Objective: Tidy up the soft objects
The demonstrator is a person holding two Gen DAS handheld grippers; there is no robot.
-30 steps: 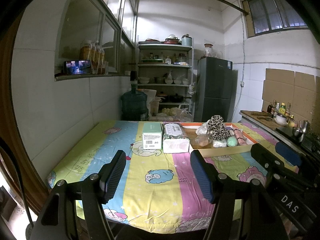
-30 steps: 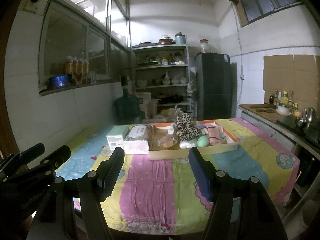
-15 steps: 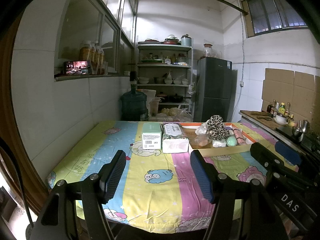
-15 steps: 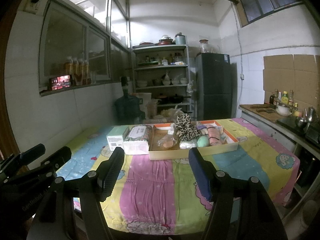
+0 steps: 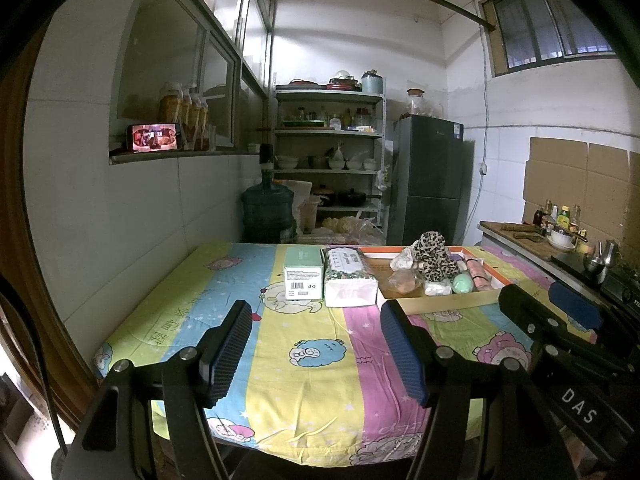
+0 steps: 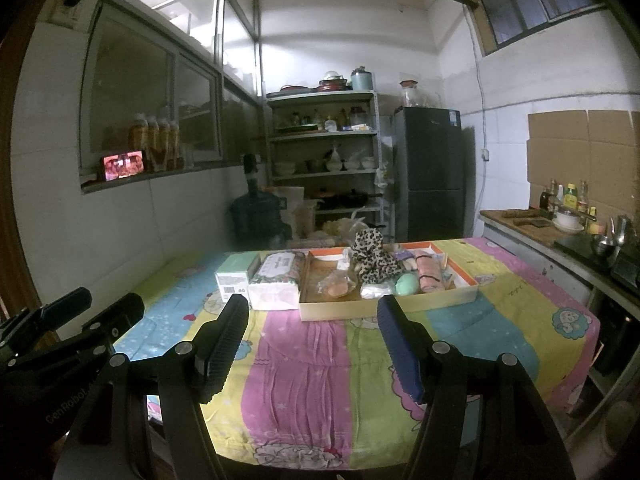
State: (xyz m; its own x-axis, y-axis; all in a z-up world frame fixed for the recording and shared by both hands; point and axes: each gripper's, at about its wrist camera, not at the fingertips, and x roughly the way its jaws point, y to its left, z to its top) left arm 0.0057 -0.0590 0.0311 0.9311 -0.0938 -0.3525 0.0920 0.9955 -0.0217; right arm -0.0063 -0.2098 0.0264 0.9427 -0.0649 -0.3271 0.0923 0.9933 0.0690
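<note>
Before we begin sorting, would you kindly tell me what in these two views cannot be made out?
- Cardboard tray: in both views its near wall and the leopard-print plush hide whatever lies behind them.
- Bagged item: contents unclear through the wrinkled plastic.
- Tissue pack and green box: print too small to read.
- Table: near edge hidden behind the left tool and the right tool.

Black tongs (image 5: 316,344); blue ribbed pads (image 5: 230,354); silver screws.
</note>
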